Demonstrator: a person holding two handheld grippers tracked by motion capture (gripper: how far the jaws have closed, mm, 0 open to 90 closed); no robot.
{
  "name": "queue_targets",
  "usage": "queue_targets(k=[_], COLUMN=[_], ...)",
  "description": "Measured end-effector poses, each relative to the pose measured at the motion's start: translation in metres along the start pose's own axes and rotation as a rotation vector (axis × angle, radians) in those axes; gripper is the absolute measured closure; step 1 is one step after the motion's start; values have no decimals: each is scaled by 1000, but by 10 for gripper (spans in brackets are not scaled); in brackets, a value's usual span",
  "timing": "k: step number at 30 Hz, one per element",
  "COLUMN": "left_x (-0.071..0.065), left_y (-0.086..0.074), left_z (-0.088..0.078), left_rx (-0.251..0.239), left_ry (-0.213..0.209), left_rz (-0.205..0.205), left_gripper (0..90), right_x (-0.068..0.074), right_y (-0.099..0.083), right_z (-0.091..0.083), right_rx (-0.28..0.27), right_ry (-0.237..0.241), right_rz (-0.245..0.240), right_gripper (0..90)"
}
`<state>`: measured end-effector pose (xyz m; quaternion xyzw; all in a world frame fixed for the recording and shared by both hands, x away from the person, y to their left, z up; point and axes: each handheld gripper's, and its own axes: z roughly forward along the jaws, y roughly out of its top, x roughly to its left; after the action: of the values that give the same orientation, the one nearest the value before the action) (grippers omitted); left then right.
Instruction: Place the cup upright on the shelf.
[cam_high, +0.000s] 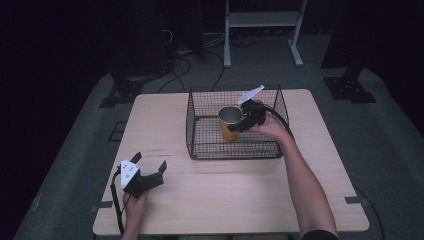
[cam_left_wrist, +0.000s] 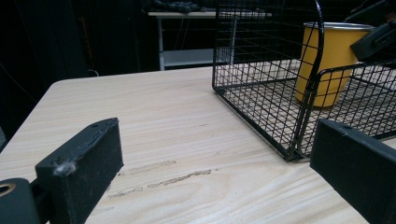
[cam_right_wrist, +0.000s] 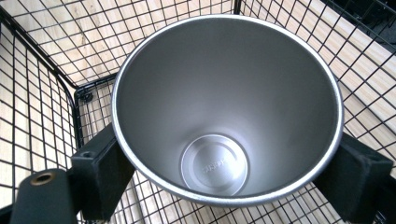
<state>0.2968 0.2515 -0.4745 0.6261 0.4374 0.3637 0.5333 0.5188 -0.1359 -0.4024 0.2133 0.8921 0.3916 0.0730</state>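
Observation:
A yellow cup (cam_high: 228, 133) with a steel inside (cam_right_wrist: 224, 88) stands upright in a black wire basket (cam_high: 200, 150) at the middle of the wooden table (cam_high: 225, 195). My right gripper (cam_high: 236, 124) reaches into the basket from the right. Its jaws press on opposite sides of the cup just under the rim, as the right gripper view (cam_right_wrist: 224, 158) looks straight down into it. My left gripper (cam_high: 149, 162) rests open near the table's front left corner with nothing between its fingers (cam_left_wrist: 84, 158). In its view the basket (cam_left_wrist: 261, 98) and cup (cam_left_wrist: 327, 65) lie ahead to the right.
Bare tabletop (cam_left_wrist: 163, 116) lies between the left gripper and the basket. Behind the table, a white frame (cam_high: 262, 20), cables and black stand bases (cam_high: 350, 85) sit on the grey floor.

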Motion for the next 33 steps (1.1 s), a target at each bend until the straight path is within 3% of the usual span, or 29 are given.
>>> queue_targets(k=[9,33], left_x=[0,0], left_y=[0,0], left_z=[0,0], left_rx=[0,-2], left_ry=[0,-1], left_rz=[1,3], left_gripper=[20,20], right_x=[3,12], right_y=[0,4], right_z=[-3,-22], right_rx=[24,-28], right_ry=[-26,-81], right_rz=[-28,-24], right_gripper=[109,93])
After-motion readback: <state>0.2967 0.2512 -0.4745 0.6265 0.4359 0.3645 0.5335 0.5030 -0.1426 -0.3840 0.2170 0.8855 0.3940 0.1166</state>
